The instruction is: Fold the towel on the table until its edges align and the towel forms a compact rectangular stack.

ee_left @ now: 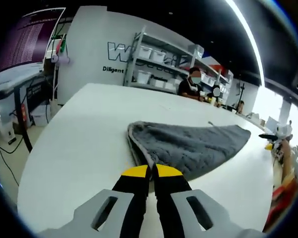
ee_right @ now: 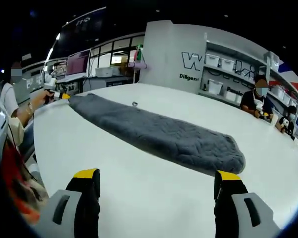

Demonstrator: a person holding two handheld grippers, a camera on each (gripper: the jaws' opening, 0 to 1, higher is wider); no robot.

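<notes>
A grey quilted towel (ee_left: 188,146) lies folded into a long strip on the white table (ee_left: 74,144). My left gripper (ee_left: 151,171) is shut on the towel's near end, its yellow tips pressed together over the folded edge. In the right gripper view the towel (ee_right: 159,134) stretches from far left to near right. The left gripper (ee_right: 59,95), held by a hand, sits at its far left end. My right gripper (ee_right: 157,174) is open wide, low over the table (ee_right: 139,203) just in front of the towel's long side, with nothing between its fingers.
A person's arm and red clothing (ee_right: 15,163) are at the table's left edge. Shelves with white bins (ee_left: 156,62) and seated people (ee_left: 191,84) are beyond the far edge. A desk with cables (ee_left: 15,104) stands off to the left.
</notes>
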